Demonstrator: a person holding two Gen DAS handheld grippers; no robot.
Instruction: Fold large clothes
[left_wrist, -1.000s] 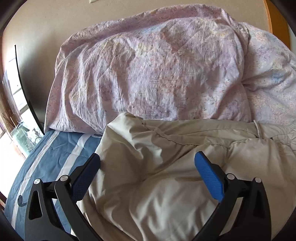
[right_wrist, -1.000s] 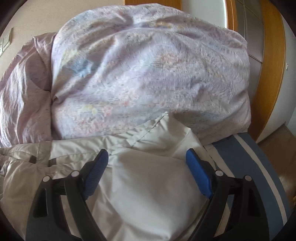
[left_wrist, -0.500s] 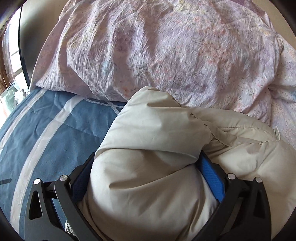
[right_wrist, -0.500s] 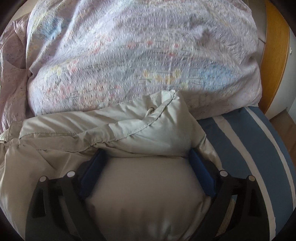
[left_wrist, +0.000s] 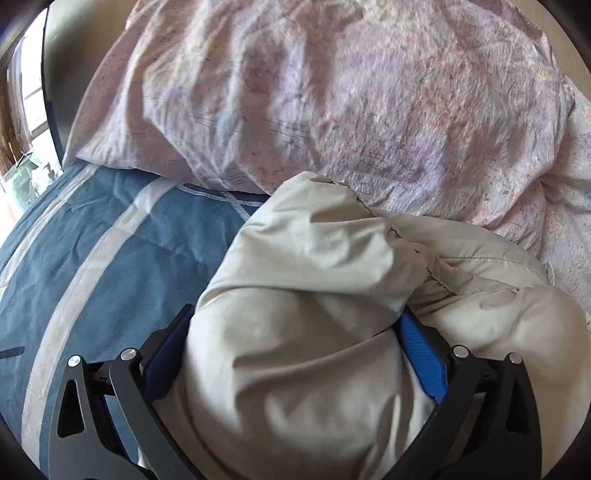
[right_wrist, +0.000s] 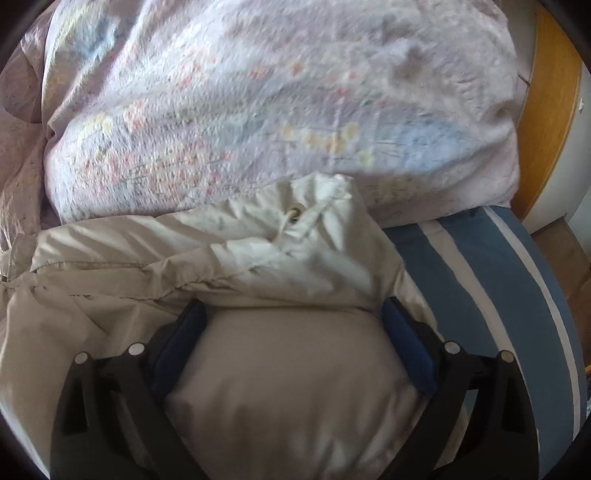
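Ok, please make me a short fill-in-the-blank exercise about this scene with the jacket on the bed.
1. The beige jacket bulges between the pads of ____ hand-held grippers.
2. The bedsheet is blue with ____ stripes.
3. Behind the jacket lies a ____ floral duvet.
4. A drawstring eyelet shows in the ____ wrist view.

Missing words: both; white; pink; right

The left gripper sits at the bottom of its frame, its black linkage arms rising from the lower corners toward the centre. Its two blue-padded fingers stand wide apart, pressed against either side of a thick bunch of jacket that fills the gap between them and bulges over the tips. The right gripper is placed the same way at the bottom of its frame, fingers wide, with a fat roll of the jacket wedged between the pads and overlapping their tips. Both views are slightly blurred.
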